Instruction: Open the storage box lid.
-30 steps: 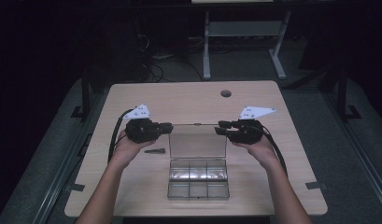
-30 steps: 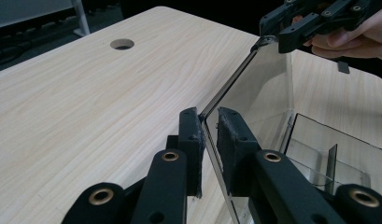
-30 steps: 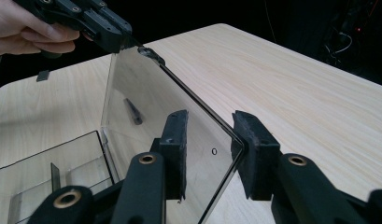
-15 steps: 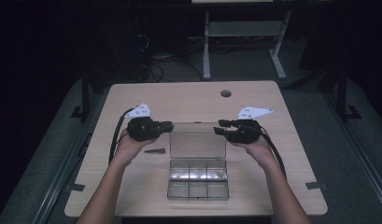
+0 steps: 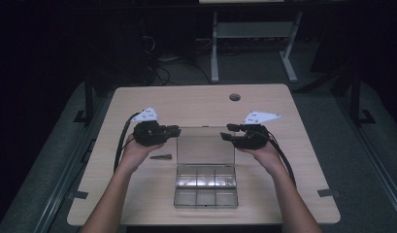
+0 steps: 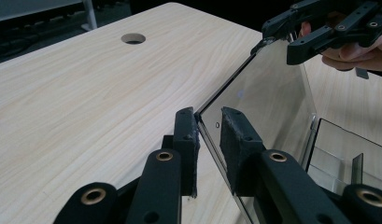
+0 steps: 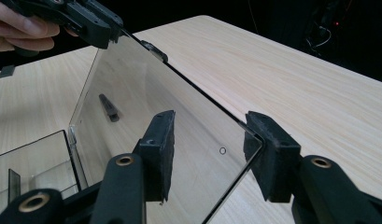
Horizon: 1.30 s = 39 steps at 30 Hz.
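Note:
A clear plastic compartment box [image 5: 206, 190] lies on the table with its lid [image 5: 205, 145] raised. My left gripper [image 5: 175, 130] is at the lid's upper left corner. In the left gripper view its jaws [image 6: 209, 135] straddle the lid's edge [image 6: 254, 93] narrowly; the edge lies by one pad and a gap shows at the other. My right gripper [image 5: 227, 132] is at the upper right corner. Its jaws [image 7: 209, 144] have just been opening and stand wide, with the lid's corner [image 7: 193, 121] between them and not pressed.
A small dark piece [image 5: 160, 157] lies on the wooden table [image 5: 196, 104] left of the box. A round cable hole [image 5: 234, 97] sits near the far edge. A desk frame [image 5: 254, 43] stands on the floor behind the table.
The right gripper's jaws look slightly wider apart. Both hands and the raised lid stay where they were.

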Motion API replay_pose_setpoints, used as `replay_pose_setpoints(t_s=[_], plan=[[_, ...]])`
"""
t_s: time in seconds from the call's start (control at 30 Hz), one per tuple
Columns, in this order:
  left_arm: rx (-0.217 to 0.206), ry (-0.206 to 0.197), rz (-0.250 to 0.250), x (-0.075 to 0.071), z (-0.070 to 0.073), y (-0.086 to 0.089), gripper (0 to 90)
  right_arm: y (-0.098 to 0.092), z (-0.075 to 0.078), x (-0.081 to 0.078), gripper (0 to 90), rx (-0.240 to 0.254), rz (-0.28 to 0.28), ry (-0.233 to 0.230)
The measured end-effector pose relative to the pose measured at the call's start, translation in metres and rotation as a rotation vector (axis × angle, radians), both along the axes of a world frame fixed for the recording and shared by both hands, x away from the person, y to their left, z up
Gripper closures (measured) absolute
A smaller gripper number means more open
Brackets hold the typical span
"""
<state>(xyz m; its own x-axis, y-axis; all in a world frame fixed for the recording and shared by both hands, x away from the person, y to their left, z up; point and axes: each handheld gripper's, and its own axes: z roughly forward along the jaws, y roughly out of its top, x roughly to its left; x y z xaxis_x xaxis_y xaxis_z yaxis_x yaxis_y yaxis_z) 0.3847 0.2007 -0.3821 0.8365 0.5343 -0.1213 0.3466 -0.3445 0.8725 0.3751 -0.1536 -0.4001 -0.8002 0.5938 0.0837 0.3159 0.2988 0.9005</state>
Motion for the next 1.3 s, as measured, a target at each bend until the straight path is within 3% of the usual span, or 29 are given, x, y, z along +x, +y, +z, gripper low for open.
replay_pose_setpoints(t_s=[0.83,1.3], plan=[[-0.007,0.059,0.014,0.016,-0.015,0.001,72.6,0.0,-0.013,0.017,49.2,0.005,-0.001,0.071],[0.03,0.071,-0.001,0.02,-0.026,-0.008,58.9,0.0,-0.018,0.021,48.2,0.003,0.002,0.094]])
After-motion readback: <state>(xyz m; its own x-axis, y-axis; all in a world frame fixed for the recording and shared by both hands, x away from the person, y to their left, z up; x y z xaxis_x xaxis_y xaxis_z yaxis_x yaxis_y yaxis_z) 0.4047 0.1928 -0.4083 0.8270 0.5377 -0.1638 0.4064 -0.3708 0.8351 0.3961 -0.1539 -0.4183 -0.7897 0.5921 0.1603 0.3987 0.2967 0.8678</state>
